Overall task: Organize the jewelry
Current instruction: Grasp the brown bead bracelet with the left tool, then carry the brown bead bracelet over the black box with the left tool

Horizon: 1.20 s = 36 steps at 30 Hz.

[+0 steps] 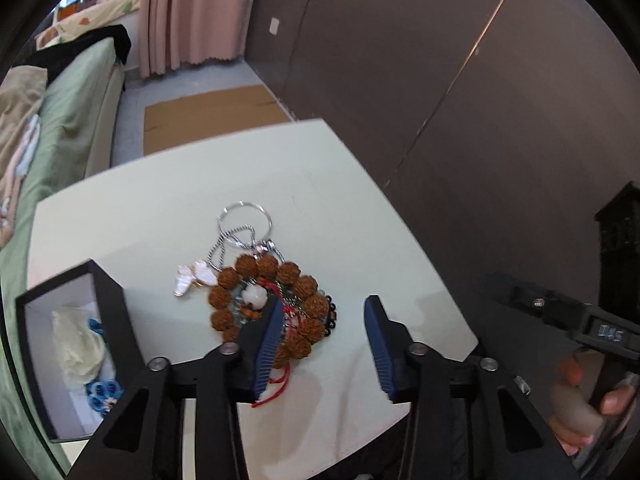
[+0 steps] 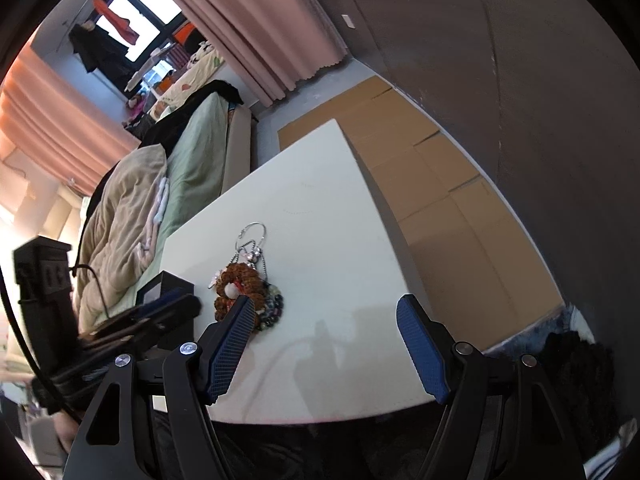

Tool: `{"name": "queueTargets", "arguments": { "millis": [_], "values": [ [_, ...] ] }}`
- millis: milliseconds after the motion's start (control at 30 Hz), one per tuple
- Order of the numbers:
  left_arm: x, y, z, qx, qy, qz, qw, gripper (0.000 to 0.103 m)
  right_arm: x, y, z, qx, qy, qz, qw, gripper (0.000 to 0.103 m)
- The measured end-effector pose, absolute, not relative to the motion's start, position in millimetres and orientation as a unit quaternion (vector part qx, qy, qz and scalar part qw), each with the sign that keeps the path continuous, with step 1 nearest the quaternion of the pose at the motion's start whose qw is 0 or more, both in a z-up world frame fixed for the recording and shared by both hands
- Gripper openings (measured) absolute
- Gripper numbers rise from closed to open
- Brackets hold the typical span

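A pile of jewelry lies on the white table (image 1: pixel 180 208): a brown seed-bead bracelet (image 1: pixel 280 274) around a white bead (image 1: pixel 255 296), a silver ring with chain (image 1: pixel 245 220), a pearly white pendant (image 1: pixel 192 278), a dark bead bracelet (image 1: pixel 331 316) and a red cord (image 1: pixel 276 384). My left gripper (image 1: pixel 324 304) hovers over the pile's right part, jaws apart, its left finger covering some beads. To the left stands an open black box (image 1: pixel 112 312) holding a pale pouch (image 1: pixel 80 348) and a blue piece (image 1: pixel 102 394). My right gripper (image 2: pixel 326 300) is open above bare table, right of the pile (image 2: pixel 240 284).
A bed with a green sheet (image 1: pixel 68 120) runs along the table's left side. Flat cardboard (image 1: pixel 216 116) lies on the floor beyond the table. A dark wall (image 1: pixel 440 80) stands to the right. A hand (image 1: pixel 576 412) grips the other tool at lower right.
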<state>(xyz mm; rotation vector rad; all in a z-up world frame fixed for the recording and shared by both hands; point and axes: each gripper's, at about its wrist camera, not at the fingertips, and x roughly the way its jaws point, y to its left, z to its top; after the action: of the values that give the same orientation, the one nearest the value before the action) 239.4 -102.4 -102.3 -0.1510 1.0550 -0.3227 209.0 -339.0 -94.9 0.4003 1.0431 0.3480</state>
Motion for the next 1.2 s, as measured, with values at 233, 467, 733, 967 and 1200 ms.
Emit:
{"name": "queueTargets", "arguments": {
  "millis": [233,467,733,967,1200],
  "values": [
    [250.3,-115.1,-123.4,-0.060,0.523,-0.160,0.835,0.031,204.7,-355.4,-105.1,0.197,0.499,0.139,0.832,0.074],
    [264.9,-120.5,-148.5,-0.062,0.557,-0.142,0.816,0.028,201.8,-359.5,-107.3,0.194,0.501,0.130,0.833,0.074],
    [265.6,-110.1,-148.0,-0.078,0.558,-0.139,0.814,0.020,206.2,-350.5,-109.0,0.191,0.506,0.137,0.830,0.074],
    [250.3,-77.0,-108.2,-0.112,0.514,-0.149,0.837,0.020,212.5,-320.5,-110.1,0.186,0.507,0.168,0.825,0.074],
    [233.4,-52.3,-80.8,-0.142,0.485,-0.147,0.850,0.020,213.1,-289.5,-105.7,0.175,0.507,0.195,0.821,0.074]
  ]
}}
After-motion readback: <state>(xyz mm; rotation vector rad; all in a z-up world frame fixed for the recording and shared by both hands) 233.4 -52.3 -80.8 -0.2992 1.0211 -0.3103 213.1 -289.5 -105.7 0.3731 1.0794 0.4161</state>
